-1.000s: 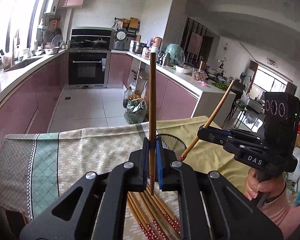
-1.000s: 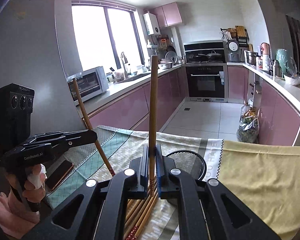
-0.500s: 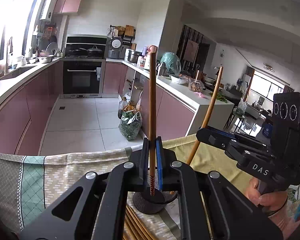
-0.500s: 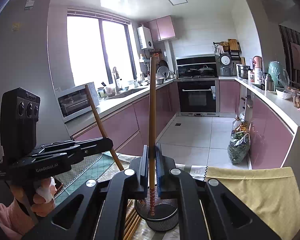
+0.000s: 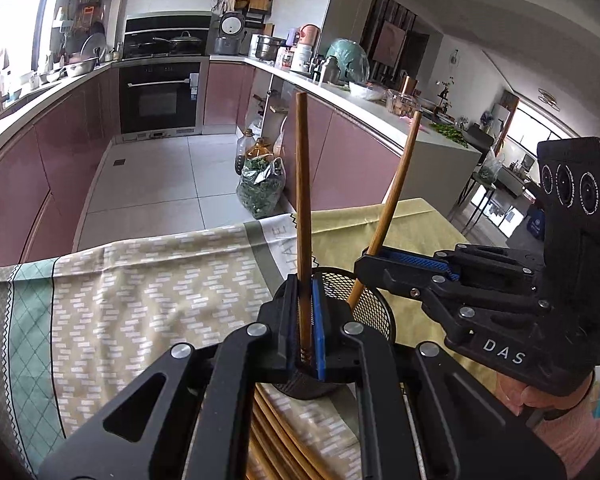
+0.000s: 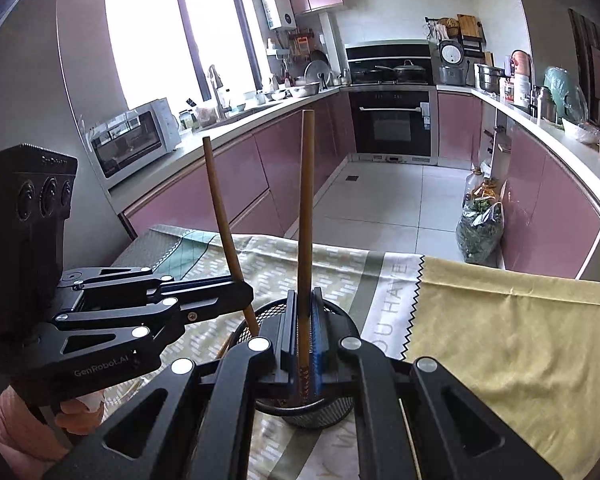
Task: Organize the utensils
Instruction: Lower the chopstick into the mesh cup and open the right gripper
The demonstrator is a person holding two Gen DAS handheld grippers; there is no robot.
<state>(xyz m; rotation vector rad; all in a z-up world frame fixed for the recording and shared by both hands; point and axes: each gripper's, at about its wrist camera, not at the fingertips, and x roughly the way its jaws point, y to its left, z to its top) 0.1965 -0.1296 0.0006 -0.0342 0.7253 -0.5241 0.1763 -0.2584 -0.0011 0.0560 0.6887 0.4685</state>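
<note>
Chopsticks stand pinched in both our grippers. Our left gripper (image 5: 305,320) clamps one chopstick (image 5: 302,200) and our right gripper (image 6: 303,340) clamps another chopstick (image 6: 305,216), both over the mesh holder (image 5: 374,312) on the tablecloth (image 5: 140,280).

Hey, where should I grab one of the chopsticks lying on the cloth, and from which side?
Likely from above, jaws straddling the shaft of an outer loose chopstick; they lie flat, packed side by side on the tablecloth.
</note>
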